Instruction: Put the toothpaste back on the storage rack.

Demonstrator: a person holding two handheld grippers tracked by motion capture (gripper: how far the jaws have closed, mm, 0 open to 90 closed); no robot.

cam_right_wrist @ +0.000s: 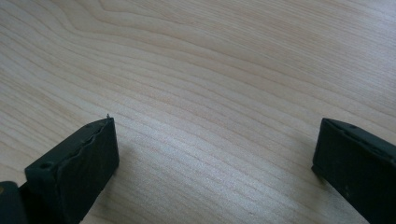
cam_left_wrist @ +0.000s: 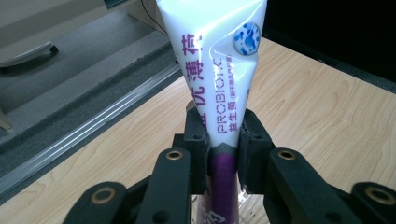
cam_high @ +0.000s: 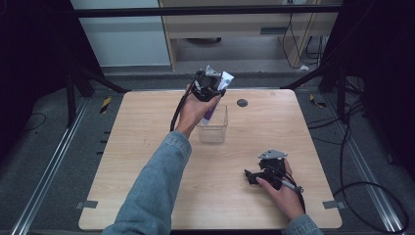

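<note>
**Tube held over the clear box**

Nearest me, my right gripper (cam_high: 252,176) rests low on the wooden table (cam_high: 147,161), jaws spread wide over bare wood. Farther out, my left gripper (cam_left_wrist: 223,140) pinches a white-and-purple toothpaste tube (cam_left_wrist: 219,70) just above its purple end, raised over the clear plastic container (cam_high: 214,125). I judge this the placing or lifting-out step; which, I cannot tell. Next move needs the tube kept clear of the rim.
</note>
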